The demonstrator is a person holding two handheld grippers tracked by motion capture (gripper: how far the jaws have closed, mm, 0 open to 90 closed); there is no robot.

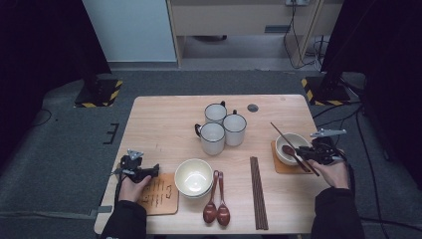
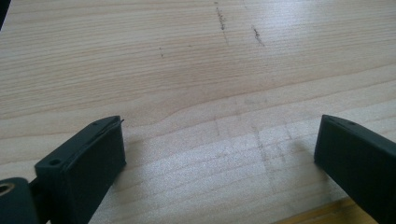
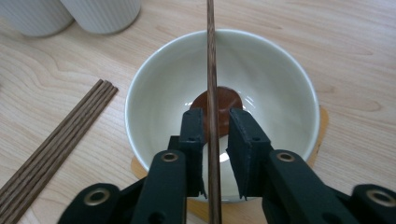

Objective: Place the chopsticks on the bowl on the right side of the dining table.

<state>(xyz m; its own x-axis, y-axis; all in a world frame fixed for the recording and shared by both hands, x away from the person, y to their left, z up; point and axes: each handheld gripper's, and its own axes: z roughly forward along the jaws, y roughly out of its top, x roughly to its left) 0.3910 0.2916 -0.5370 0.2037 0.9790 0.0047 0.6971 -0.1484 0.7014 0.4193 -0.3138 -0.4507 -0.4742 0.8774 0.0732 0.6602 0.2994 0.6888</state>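
Two grippers, right gripper [image 3: 215, 128] with jaws slightly parted, chopstick [image 3: 211, 65] loose between them, white bowl [image 3: 280, 79] with brown spoon [image 3: 224, 105] directly beneath on a coaster [image 3: 322, 123], left gripper [image 2: 219, 154] wide apart over bare table [image 2: 187, 70].

dark script lines on the wooden board [image 1: 160, 194] at seven o'clock of the table, too small to read, no other legible text, labels or numbers
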